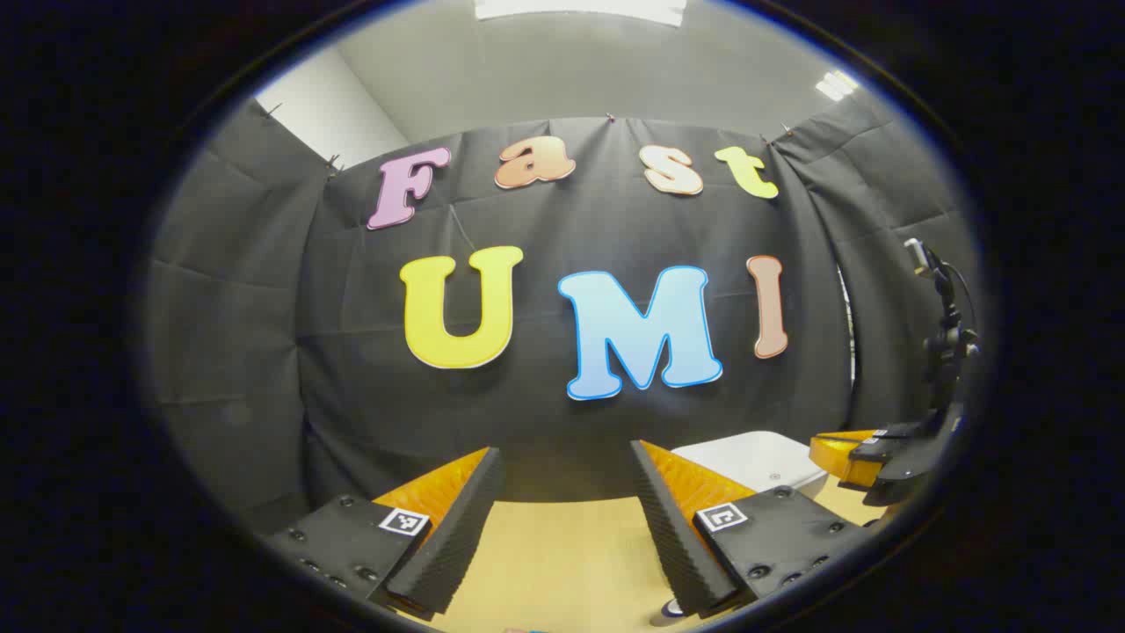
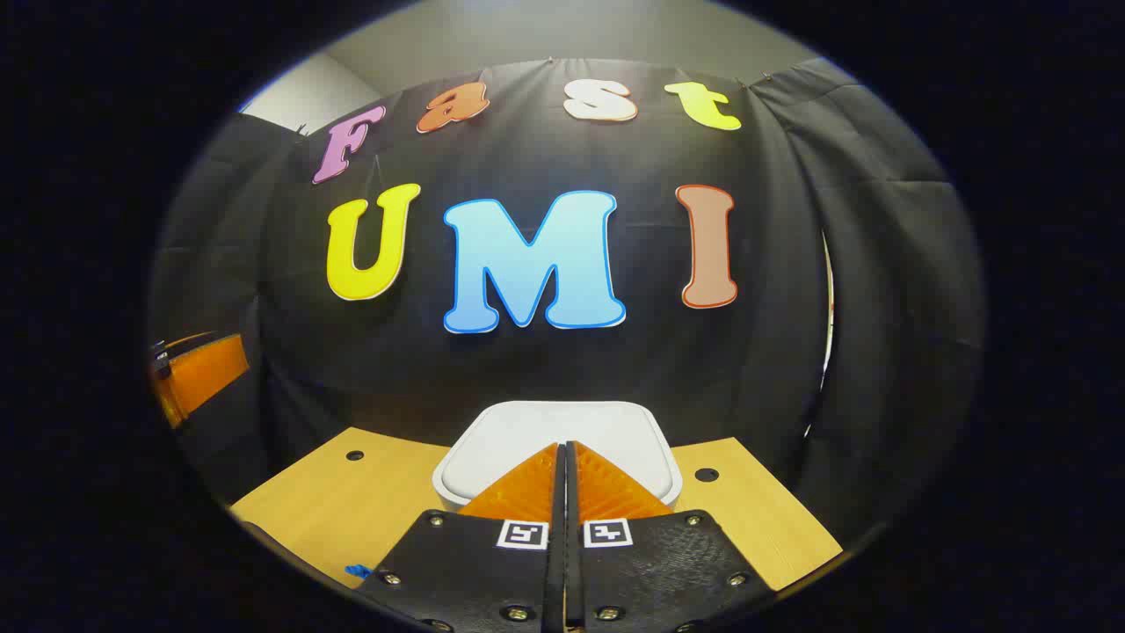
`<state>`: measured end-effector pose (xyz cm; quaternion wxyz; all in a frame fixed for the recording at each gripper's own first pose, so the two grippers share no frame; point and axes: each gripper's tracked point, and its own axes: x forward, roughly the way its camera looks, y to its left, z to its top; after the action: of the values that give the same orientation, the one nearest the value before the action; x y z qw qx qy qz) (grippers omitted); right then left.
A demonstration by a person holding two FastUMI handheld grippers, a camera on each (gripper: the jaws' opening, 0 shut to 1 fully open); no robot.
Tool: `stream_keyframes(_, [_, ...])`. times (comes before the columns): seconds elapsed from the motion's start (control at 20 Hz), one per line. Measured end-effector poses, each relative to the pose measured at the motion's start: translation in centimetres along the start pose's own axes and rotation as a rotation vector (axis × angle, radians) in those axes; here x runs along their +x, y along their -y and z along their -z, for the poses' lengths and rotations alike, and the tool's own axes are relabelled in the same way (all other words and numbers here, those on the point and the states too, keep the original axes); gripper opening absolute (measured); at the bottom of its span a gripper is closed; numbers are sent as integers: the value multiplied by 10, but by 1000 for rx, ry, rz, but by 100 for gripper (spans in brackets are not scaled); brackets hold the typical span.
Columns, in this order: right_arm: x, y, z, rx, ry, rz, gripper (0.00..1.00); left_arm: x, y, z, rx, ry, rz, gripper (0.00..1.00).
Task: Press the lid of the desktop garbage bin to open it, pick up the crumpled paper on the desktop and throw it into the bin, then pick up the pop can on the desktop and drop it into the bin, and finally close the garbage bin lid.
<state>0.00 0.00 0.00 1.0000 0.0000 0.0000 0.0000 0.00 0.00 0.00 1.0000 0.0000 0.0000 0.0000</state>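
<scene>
Right gripper (image 2: 563, 457) closed over bin lid (image 2: 527, 426), left gripper (image 1: 567, 492) spread

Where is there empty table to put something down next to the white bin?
Bare wood lies on both sides of the white bin: a patch left of it toward the table edge, another right of it. The middle is crowded: the right gripper, jaws together, sits over the lid.

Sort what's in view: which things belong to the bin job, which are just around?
Job: garbage bin with lid down; right gripper closed above it; left gripper open.
Around: wooden desktop; booth wall cloth; camera stand.
</scene>
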Motion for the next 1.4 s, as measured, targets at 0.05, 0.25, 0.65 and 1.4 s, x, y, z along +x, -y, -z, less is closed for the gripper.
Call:
stream_keyframes(0.05, [3,0,2,3,-11,-2,0,-1,-1,0,0,0,-4,95])
stream_keyframes(0.25, [14,-3,8,2,-42,-13,0,-5,-5,0,-11,-2,-22,95])
stream_keyframes(0.65, [38,-13,21,1,-82,-29,0,-14,-17,12,-27,-37,-57,95])
stream_keyframes(1.4, [49,-16,39,47,-104,-24,1,-12,-23,22,-23,-56,-83,95])
